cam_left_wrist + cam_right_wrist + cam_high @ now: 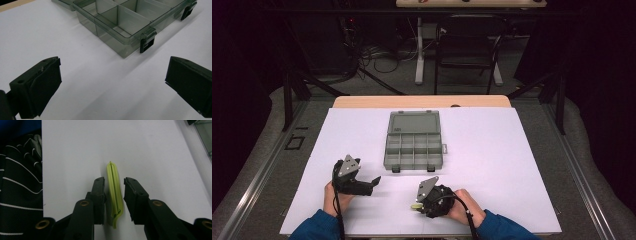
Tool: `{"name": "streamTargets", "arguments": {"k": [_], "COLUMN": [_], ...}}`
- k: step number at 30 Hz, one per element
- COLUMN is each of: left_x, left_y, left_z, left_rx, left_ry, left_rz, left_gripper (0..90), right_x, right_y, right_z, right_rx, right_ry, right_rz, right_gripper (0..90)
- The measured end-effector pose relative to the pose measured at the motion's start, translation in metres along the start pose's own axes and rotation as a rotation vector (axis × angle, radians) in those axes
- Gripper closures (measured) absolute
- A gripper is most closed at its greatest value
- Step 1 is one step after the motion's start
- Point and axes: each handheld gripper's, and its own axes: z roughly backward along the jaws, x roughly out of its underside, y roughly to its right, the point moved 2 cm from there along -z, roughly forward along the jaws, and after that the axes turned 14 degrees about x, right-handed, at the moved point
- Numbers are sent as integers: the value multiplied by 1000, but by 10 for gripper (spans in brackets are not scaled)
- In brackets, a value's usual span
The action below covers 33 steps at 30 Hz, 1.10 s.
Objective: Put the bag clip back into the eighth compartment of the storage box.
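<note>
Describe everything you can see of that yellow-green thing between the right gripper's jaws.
The yellow-green piece is slim, elongated and pointed at its far end, with a dark seam running down its length; it looks like plastic. It lies on the white table near its front edge, between the right gripper jaws. Narrow gaps show on both sides, so the pads do not seem to press it yet.

Thin yellow-green clip [114, 195], closed, standing on edge on the white table [512, 165] near its front edge, right of centre.
</note>
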Motion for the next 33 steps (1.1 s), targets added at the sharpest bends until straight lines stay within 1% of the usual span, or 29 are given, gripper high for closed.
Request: {"name": "streamTargets", "arguments": {"k": [2, 5, 9, 16, 21, 24, 33], "left_x": [0, 0, 0, 0, 0, 0, 0], "left_y": [0, 0, 0, 0, 0, 0, 1], "left_z": [0, 0, 0, 0, 0, 0, 0], "left_rx": [0, 1, 3, 2, 5, 5, 3], "left_ry": [1, 1, 1, 1, -1, -2, -3], "left_rz": [0, 0, -2, -4, -4, -5, -7], "left_gripper": [1, 1, 1, 1, 1, 1, 1], "right_x": [0, -1, -1, 0, 0, 0, 0], "right_y": [-1, -2, -3, -4, -4, -4, 0], "right_z": [0, 0, 0, -2, -2, -2, 3], "right_rx": [-5, 3, 10, 19, 16, 17, 30], "right_ry": [-5, -11, -15, -30, -27, -27, -4], "right_rz": [0, 16, 18, 37, 35, 23, 8], "right_gripper": [728, 747, 770, 784, 798, 800, 802]}}
